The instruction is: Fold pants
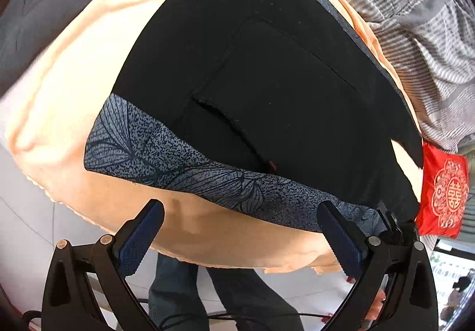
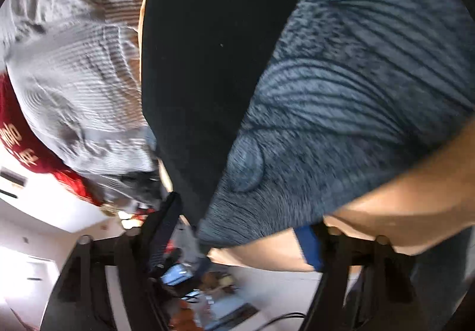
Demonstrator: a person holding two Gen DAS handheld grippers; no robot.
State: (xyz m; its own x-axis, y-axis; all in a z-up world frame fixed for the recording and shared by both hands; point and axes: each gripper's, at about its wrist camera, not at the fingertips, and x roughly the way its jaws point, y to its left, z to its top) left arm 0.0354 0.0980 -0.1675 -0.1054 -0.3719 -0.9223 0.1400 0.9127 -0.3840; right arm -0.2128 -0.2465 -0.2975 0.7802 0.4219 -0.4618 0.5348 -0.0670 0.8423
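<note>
The pants (image 1: 267,70) are black with a blue-grey leaf-patterned waistband (image 1: 178,170). They lie flat on a peach blanket (image 1: 65,99), waistband toward me, a back pocket showing. My left gripper (image 1: 240,230) is open, hovering just before the waistband's near edge, holding nothing. In the right wrist view the pants (image 2: 202,64) and patterned band (image 2: 341,93) fill the frame, blurred. My right gripper (image 2: 240,230) is open, its fingers either side of the band's corner; whether they touch it I cannot tell.
A grey striped cloth (image 1: 415,19) lies at the far right, also in the right wrist view (image 2: 74,70). A red embroidered pouch (image 1: 442,191) sits at the blanket's right edge. A person's legs (image 1: 225,301) and white floor are below the bed edge.
</note>
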